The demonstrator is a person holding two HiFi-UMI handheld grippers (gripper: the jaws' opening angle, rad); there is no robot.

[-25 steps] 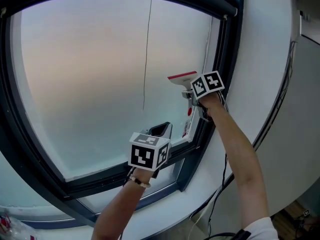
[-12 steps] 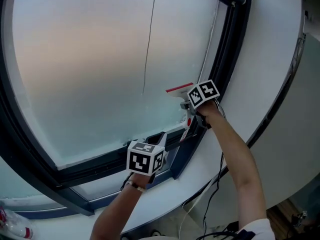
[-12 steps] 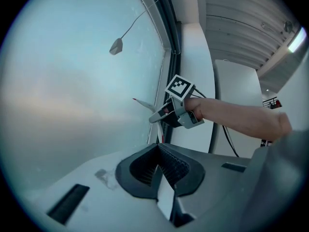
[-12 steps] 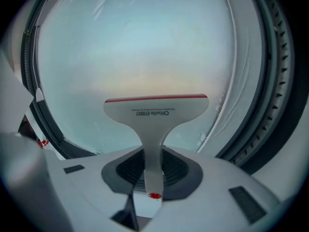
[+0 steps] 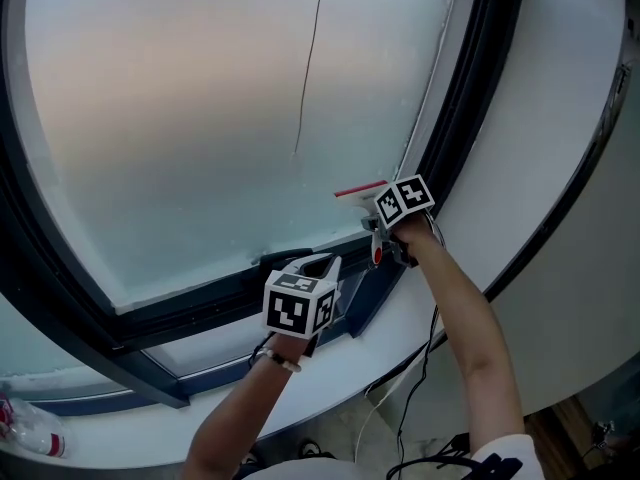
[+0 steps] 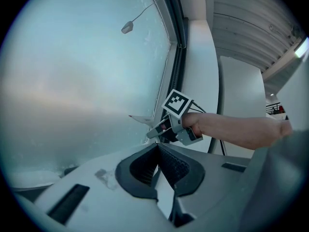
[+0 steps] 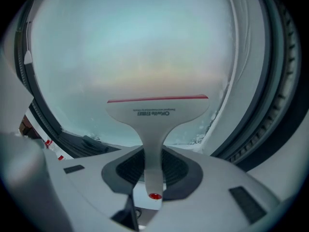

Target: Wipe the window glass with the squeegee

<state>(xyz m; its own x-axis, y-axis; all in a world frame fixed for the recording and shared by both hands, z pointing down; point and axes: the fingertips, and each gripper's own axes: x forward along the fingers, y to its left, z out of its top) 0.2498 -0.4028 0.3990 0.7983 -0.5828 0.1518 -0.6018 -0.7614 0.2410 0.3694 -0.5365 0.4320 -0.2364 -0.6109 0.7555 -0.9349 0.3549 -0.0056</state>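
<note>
A white squeegee (image 7: pixel 157 112) with a red blade edge lies against the frosted window glass (image 7: pixel 135 47), low and near its right edge. My right gripper (image 7: pixel 153 170) is shut on the squeegee's handle. In the head view the squeegee (image 5: pixel 358 190) sits just above the right gripper (image 5: pixel 380 230), close to the glass's (image 5: pixel 180 118) bottom right corner. My left gripper (image 5: pixel 318 264) hovers by the lower frame, left of the right one. Seen from its own camera, the left gripper (image 6: pixel 157 151) has its jaws shut on nothing, and the right gripper (image 6: pixel 164 129) shows ahead of it.
A dark window frame (image 5: pixel 200 308) runs round the glass, with a thin cord (image 5: pixel 310 68) hanging down its middle. A white sill (image 5: pixel 430 298) curves below. A plastic bottle (image 5: pixel 25 433) lies at the bottom left, and cables (image 5: pixel 400 398) trail under the right arm.
The right gripper has drawn the squeegee down the glass toward the bottom right corner. The left gripper has stayed by the lower frame, still shut.
</note>
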